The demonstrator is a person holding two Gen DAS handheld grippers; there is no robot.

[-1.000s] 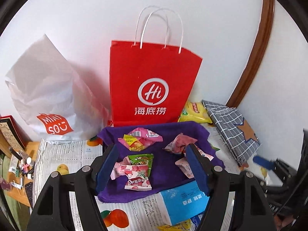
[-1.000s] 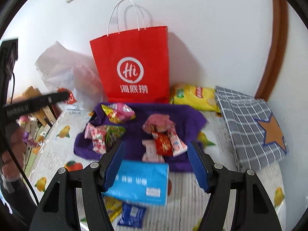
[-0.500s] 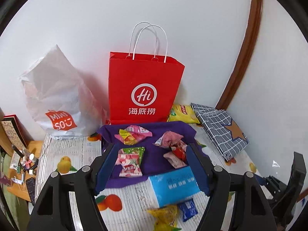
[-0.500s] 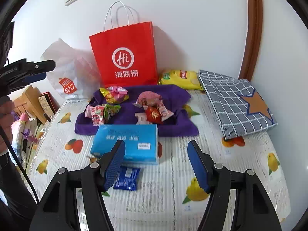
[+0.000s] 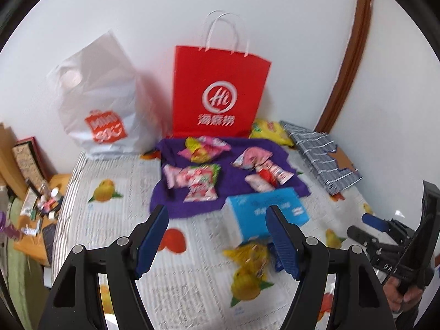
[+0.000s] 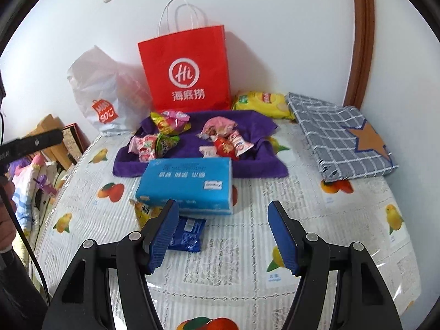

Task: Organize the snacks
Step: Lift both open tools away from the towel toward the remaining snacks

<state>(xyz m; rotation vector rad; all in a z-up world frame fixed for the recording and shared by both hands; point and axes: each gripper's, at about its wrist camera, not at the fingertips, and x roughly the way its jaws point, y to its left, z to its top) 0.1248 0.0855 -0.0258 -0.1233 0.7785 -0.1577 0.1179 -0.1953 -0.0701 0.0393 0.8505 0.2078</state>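
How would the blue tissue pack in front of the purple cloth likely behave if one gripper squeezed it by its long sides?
The blue tissue pack looks soft-wrapped, so it would probably dent rather than resist. Its glossy film may be slippery against the pads. It lies flat and broad on the table cover, so tipping or rolling seems unlikely.

The red bag [image 6: 187, 68] at upper centre is matt paper with white twisted-cord handles; left of it, the white bag [image 6: 104, 90] is thin, crinkled plastic. The purple cloth [image 6: 255, 162] looks soft and napped, and the snack packets [image 6: 170, 121] on it are glossy foil. The table cover [image 6: 247, 261] is shiny, ribbed clear plastic over fruit-printed fabric. The blue tissue pack [image 6: 187, 181] has a smooth film wrap.
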